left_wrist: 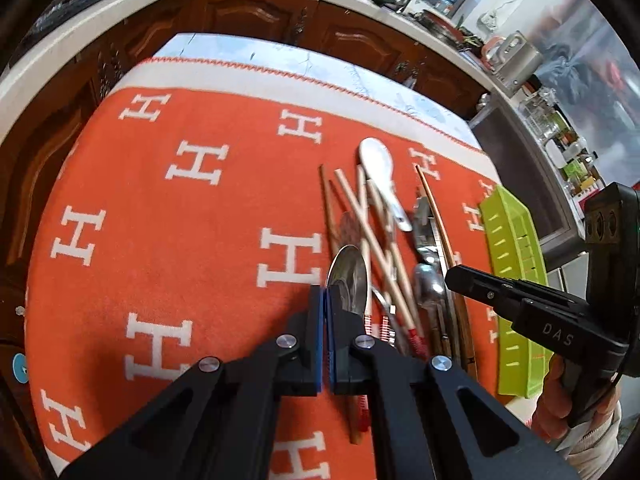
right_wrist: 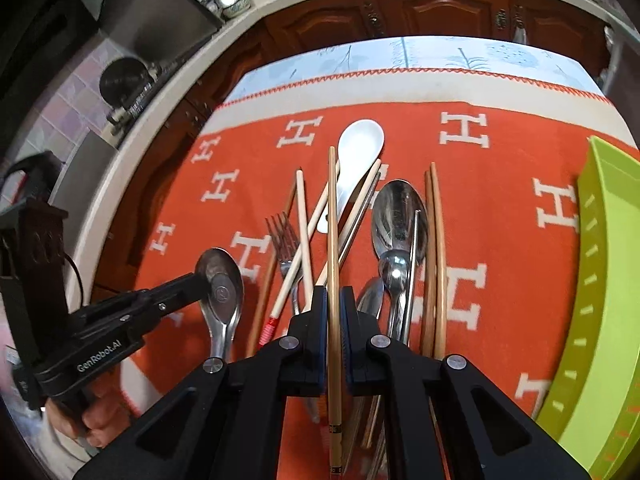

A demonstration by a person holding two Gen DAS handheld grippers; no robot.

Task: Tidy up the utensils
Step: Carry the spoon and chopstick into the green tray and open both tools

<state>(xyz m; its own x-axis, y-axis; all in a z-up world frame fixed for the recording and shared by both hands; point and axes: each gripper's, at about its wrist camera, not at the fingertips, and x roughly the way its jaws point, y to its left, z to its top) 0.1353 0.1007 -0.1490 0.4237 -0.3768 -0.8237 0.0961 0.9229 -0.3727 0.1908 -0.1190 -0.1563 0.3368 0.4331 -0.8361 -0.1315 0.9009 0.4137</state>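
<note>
Utensils lie in a heap on an orange cloth (left_wrist: pixel 180 216) with white H letters. My left gripper (left_wrist: pixel 324 294) is shut, its pads pinching the left rim of a small metal spoon (left_wrist: pixel 349 278); the right wrist view shows that gripper (right_wrist: pixel 200 280) at the spoon's (right_wrist: pixel 222 292) edge. My right gripper (right_wrist: pixel 334 294) is shut on a golden-brown chopstick (right_wrist: pixel 333 208) that runs straight out ahead; from the left it (left_wrist: pixel 451 274) holds the same chopstick (left_wrist: pixel 431 204). A white ceramic spoon (right_wrist: pixel 360 142), a large metal spoon (right_wrist: pixel 398 212), a fork (right_wrist: pixel 282 236), pale chopsticks (right_wrist: pixel 303 216) and brown chopsticks (right_wrist: pixel 436 240) stay on the cloth.
A lime-green slotted tray (right_wrist: pixel 600 280) stands along the cloth's right side, also seen from the left (left_wrist: pixel 516 256). Brown cabinets (left_wrist: pixel 256 12) and a white counter edge run behind the table. A hand (right_wrist: pixel 100 412) grips the left tool's handle.
</note>
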